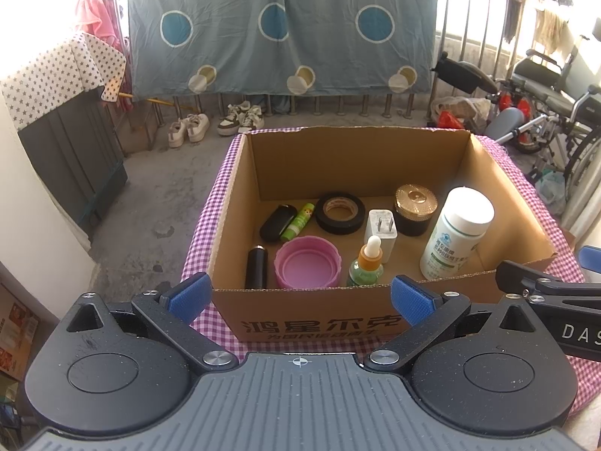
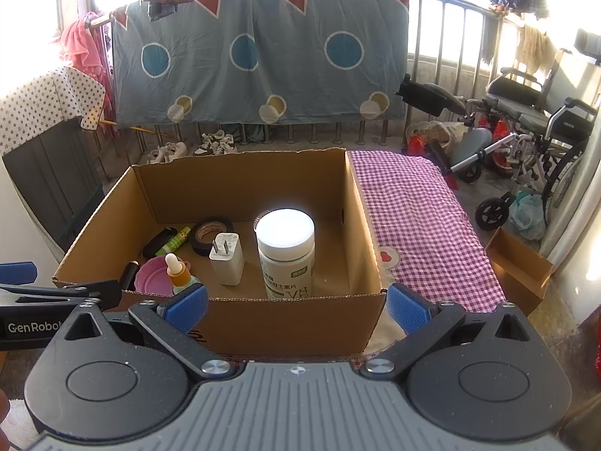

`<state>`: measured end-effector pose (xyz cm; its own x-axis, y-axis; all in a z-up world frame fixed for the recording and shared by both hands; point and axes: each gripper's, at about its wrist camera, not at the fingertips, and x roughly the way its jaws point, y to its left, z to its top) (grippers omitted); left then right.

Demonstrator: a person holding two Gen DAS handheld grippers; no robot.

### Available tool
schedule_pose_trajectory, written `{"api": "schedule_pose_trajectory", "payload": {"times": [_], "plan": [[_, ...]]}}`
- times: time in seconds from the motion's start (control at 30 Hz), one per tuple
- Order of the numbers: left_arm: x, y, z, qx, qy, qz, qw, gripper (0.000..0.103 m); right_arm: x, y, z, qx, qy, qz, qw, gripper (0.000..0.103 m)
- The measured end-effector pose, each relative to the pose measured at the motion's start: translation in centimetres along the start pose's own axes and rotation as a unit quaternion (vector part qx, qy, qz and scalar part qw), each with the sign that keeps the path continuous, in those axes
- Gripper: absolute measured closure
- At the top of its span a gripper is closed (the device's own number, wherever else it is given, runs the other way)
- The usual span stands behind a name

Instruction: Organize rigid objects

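Both claws hover at the near wall of an open cardboard box (image 1: 326, 165), which sits on a counter covered in purple checked cloth (image 2: 420, 218). The left claw (image 1: 298, 297) has its blue pads spread apart and holds nothing. The right claw (image 2: 296, 306) is likewise spread wide and empty.

Inside the box, a tall white bottle (image 1: 456, 231) stands upright at the right. Beside it are a dark jar with a gold lid (image 1: 415, 206), a white plug adapter (image 1: 380, 231), a roll of black tape (image 1: 340, 212) and a small dropper bottle (image 1: 366, 263). To the left lie a pink lid (image 1: 308, 261), a green tube (image 1: 298, 221), a black oval case (image 1: 276, 222) and a black cylinder (image 1: 256, 267).
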<state>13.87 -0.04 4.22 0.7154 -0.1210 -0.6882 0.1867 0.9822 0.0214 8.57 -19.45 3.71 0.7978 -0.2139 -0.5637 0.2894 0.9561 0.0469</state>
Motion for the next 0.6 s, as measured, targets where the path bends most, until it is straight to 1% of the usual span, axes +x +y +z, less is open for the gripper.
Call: {"api": "schedule_pose_trajectory", "payload": {"times": [0.23,0.4,0.5,0.6], "plan": [[-0.3,0.4,0.0,-0.004,-0.009,-0.009,0.9999,0.001,-0.5,0.1,0.1,-0.004,-0.010,0.007,1.000,0.000],[-0.5,1.0,0.5,-0.008,-0.016,-0.012,0.9998,0.001,-1.2,-0.6,1.5,-0.002,-0.041,0.020,0.999,0.000],[-0.3,1.7,0.7,-0.015,-0.017,-0.011,0.9997,0.000,-1.1,-1.3,2.8,0.001,-0.055,0.050,0.997,0.000],[0.1,2.3,0.9,-0.022,-0.014,-0.010,0.9996,0.000,-0.2,-1.5,4.2,-0.007,-0.055,0.089,0.995,0.000]]}}
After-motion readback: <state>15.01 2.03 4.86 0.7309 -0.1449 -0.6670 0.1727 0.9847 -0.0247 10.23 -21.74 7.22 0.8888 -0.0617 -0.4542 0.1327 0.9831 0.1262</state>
